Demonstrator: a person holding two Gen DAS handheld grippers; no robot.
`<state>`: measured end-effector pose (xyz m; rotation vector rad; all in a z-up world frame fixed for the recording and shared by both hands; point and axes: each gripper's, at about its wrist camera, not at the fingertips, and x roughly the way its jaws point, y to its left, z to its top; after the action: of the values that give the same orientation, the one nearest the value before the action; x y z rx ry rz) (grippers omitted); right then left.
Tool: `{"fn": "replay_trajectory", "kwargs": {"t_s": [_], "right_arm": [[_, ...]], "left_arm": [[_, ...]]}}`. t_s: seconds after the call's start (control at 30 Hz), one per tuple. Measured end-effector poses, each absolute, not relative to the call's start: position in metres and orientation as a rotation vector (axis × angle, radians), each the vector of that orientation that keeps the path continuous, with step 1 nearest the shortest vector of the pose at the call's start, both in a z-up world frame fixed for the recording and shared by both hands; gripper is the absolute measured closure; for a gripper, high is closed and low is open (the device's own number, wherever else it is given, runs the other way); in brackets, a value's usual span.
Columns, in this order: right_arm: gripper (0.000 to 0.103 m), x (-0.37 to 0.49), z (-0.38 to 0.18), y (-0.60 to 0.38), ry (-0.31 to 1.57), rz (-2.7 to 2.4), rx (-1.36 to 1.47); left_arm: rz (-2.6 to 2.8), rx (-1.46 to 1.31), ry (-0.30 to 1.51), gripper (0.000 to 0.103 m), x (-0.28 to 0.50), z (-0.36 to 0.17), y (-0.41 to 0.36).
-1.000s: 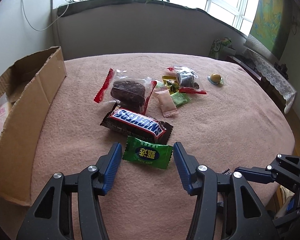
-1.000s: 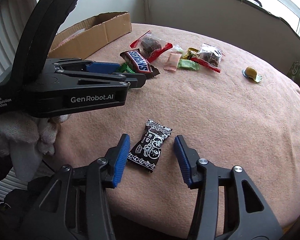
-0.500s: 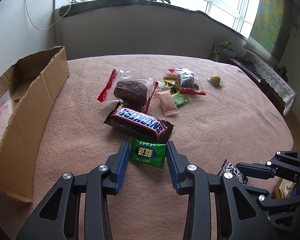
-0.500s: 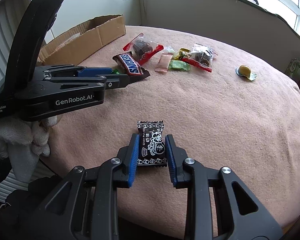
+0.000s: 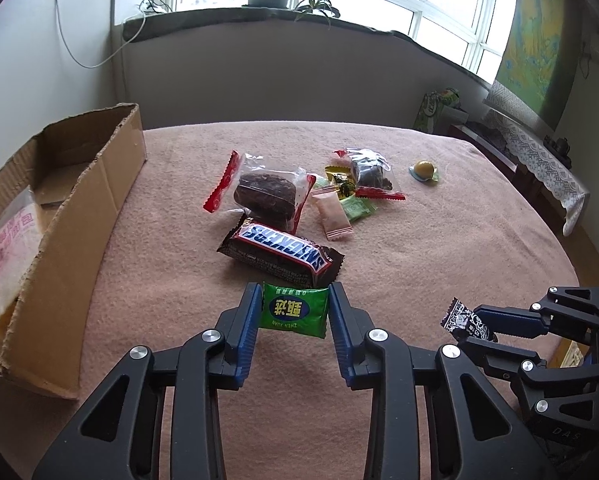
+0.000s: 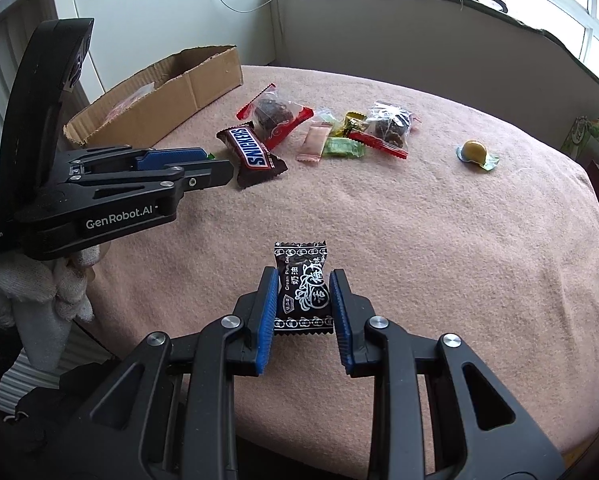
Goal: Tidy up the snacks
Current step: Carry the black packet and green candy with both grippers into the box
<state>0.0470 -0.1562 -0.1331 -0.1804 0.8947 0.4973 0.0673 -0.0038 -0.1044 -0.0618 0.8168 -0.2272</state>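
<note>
My left gripper point(image 5: 293, 308) is shut on a green candy packet point(image 5: 293, 310) and holds it just above the pink cloth, in front of the Snickers bar point(image 5: 281, 254). My right gripper point(image 6: 303, 300) is shut on a black plum candy point(image 6: 302, 292), lifted off the cloth; it also shows in the left wrist view point(image 5: 465, 320). Behind the Snickers lie a red-edged chocolate cake pack point(image 5: 265, 194), a pink candy point(image 5: 333, 218), a light green candy point(image 5: 357, 208), a gold candy point(image 5: 339, 178), a second clear cake pack point(image 5: 369, 172) and a yellow jelly cup point(image 5: 423, 170).
An open cardboard box point(image 5: 59, 216) stands along the left edge of the table with a white-and-pink packet point(image 5: 3, 256) inside. The table point(image 5: 459, 240) is round, covered by pink cloth. A wall and window sill with plants stand behind.
Both grippers closed on their candies: left on the green packet, right on the black candy. Both have since lifted slightly off the cloth.
</note>
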Motion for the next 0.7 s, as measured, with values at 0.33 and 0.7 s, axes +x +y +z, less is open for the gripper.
{"fn": "replay_trajectory", "kwargs": {"t_s": [0.33, 0.7], "right_arm": [[0.076, 0.057, -0.105, -0.155, 0.834, 0.508, -0.177], [0.076, 0.099, -0.052, -0.118, 0.731, 0.597, -0.173]], "left_arm": [[-0.204, -0.096, 0.727, 0.071, 0.058, -0.068, 0.015], [-0.115, -0.133, 0.653, 0.071, 0.051, -0.041, 0.058]]}}
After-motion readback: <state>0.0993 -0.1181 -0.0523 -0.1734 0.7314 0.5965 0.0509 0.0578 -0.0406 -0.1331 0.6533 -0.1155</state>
